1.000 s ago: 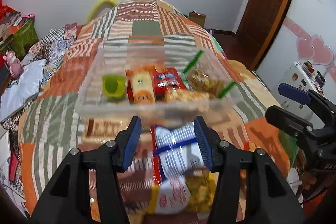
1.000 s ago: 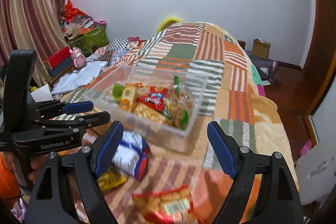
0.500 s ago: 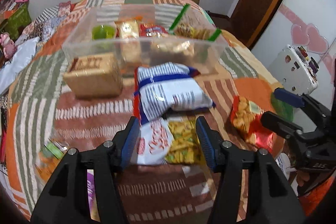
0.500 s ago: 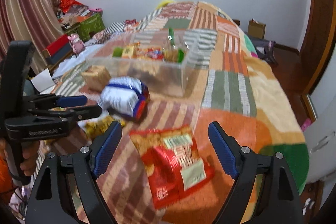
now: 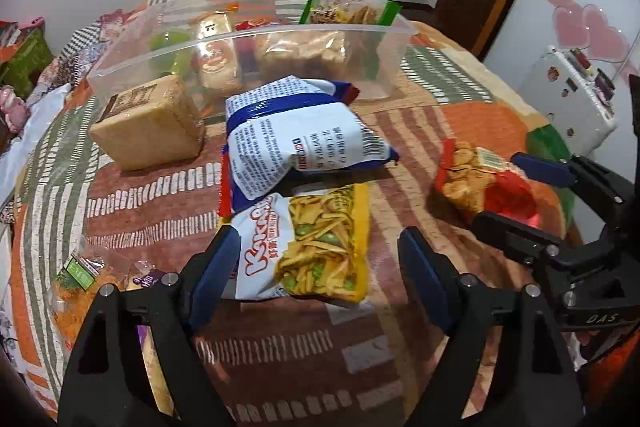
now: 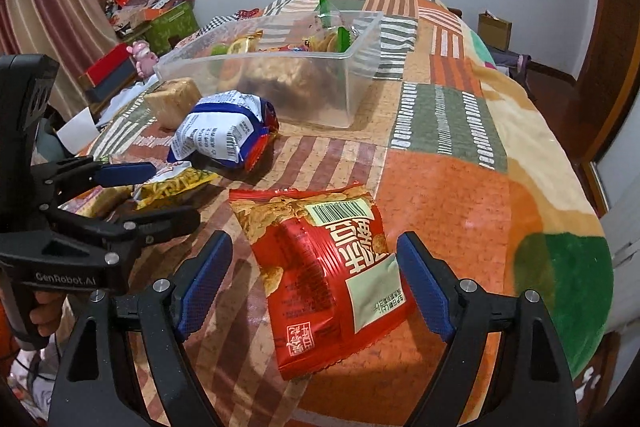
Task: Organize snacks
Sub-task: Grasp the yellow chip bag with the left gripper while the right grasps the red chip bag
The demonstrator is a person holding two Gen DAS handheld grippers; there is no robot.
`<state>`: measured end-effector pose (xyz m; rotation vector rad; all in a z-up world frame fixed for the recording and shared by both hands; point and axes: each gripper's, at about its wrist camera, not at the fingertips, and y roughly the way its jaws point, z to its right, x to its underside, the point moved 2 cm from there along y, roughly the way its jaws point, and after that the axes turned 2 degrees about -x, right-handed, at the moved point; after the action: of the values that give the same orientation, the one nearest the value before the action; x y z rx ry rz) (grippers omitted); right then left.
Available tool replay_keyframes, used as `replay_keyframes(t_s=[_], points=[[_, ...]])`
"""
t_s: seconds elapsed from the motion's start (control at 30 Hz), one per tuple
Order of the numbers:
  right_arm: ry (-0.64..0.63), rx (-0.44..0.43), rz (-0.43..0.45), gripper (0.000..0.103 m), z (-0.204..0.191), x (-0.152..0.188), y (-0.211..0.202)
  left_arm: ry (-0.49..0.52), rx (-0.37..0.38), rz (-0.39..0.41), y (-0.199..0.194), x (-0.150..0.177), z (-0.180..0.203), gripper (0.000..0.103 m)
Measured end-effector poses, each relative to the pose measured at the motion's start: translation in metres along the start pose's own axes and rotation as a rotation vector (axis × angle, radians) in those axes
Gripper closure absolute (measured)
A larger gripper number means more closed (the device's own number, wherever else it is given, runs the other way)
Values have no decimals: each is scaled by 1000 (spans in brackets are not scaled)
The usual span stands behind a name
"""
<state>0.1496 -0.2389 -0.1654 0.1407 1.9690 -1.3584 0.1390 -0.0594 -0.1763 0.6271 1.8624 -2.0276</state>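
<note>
Bed [image 5: 120, 195] carries loose snacks. Left hand-held gripper [image 5: 316, 267], jaws just widened and released, straddles the yellow chip packet [image 5: 316, 251], long axis running straight ahead of it. Right hand-held gripper [image 6: 312, 275], also released, brackets the red snack packet [image 6: 320, 275]. Clear bin [image 5: 248, 35] lies beyond both.

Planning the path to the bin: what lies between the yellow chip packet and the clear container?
In the left wrist view, the white-and-blue packet lies between the yellow chip packet and the clear container.
</note>
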Motion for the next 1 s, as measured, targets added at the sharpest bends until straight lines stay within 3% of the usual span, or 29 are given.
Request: replay_keyframes(t_s=[0.17, 0.27, 0.4, 0.57, 1.0], points=[[15, 0, -25, 20, 7, 1, 10, -47, -3, -10, 10, -1, -9, 23], [21, -12, -29, 19, 7, 1, 12, -51, -24, 3, 11, -2, -13, 37], [24, -6, -27, 26, 9, 2, 14, -48, -22, 10, 10, -1, -16, 44], [55, -27, -3, 31, 11, 0, 7, -19, -7, 31, -3, -2, -15, 59], [50, -51, 106, 34, 1, -25, -22, -65, 65, 98, -39, -13, -29, 75]])
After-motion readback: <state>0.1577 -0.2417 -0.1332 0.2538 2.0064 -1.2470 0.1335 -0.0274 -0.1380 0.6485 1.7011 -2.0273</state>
